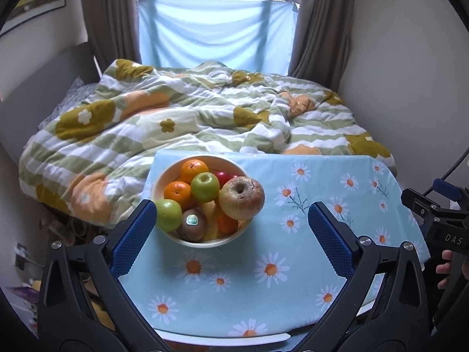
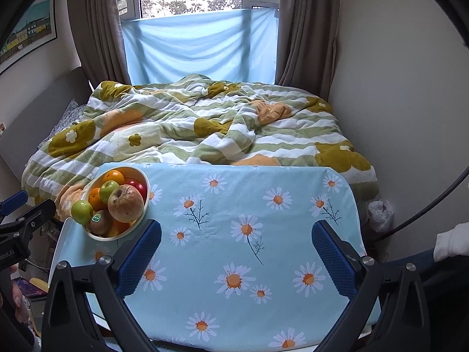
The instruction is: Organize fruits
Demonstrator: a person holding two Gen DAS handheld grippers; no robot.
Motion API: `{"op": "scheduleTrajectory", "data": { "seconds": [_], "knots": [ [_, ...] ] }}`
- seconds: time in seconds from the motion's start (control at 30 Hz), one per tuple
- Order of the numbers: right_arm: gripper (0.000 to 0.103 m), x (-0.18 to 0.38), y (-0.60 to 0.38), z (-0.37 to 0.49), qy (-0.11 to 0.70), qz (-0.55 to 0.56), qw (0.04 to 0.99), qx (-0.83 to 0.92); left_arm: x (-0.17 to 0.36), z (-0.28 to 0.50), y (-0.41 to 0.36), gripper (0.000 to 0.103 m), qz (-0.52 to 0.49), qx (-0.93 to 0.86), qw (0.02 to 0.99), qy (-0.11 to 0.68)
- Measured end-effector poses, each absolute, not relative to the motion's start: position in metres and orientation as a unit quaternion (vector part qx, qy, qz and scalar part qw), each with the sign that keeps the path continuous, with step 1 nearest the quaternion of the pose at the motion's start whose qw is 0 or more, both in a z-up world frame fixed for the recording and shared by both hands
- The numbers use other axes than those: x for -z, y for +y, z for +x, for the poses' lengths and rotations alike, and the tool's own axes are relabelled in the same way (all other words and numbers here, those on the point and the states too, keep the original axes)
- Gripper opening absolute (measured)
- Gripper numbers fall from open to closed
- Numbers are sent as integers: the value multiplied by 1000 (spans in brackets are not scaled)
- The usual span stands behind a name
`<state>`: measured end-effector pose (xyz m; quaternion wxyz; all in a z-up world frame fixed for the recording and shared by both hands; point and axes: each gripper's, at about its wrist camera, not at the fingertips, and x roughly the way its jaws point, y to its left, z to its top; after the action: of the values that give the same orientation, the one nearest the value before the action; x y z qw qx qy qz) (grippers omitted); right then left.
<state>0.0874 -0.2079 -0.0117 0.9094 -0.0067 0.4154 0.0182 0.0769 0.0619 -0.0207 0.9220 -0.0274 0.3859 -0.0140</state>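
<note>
A cream bowl (image 1: 176, 165) (image 2: 145, 202) heaped with fruit stands at the far left of the table. On top lies a large brownish apple (image 1: 241, 198) (image 2: 126, 204), with green apples (image 1: 205, 187) (image 1: 168, 215), oranges (image 1: 194, 170), a red apple (image 1: 222, 177) and a stickered kiwi (image 1: 192, 224) (image 2: 99, 221) around it. My left gripper (image 1: 231, 231) is open, held low in front of the bowl, its left finger beside the bowl's rim. My right gripper (image 2: 236, 249) is open over the bare cloth to the right of the bowl.
The table wears a light blue daisy cloth (image 1: 293, 249) (image 2: 249, 205). Behind it is a bed with a rumpled flowered duvet (image 1: 181, 123) (image 2: 205, 123). Walls close in on both sides. Clutter lies on the floor at the left (image 1: 26, 278).
</note>
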Motion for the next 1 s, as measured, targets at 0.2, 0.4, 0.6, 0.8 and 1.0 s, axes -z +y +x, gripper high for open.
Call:
{"op": "scheduleTrajectory", "data": {
  "seconds": [0.2,0.4,0.6,0.8,1.0],
  "knots": [
    [102,12,-207,89,416,-6,909,-18,21,79,65,103,-27,14,923,384],
    [102,12,-207,91,415,-7,910,-19,18,80,67,103,-26,11,925,379],
    [102,11,-206,92,414,-5,910,-20,16,78,70,103,-28,8,927,375],
    [102,11,-206,94,415,-4,910,-21,14,74,71,103,-27,7,927,374],
    [102,9,-200,98,417,-5,909,-24,15,72,71,103,-31,10,926,375]
  ]
}}
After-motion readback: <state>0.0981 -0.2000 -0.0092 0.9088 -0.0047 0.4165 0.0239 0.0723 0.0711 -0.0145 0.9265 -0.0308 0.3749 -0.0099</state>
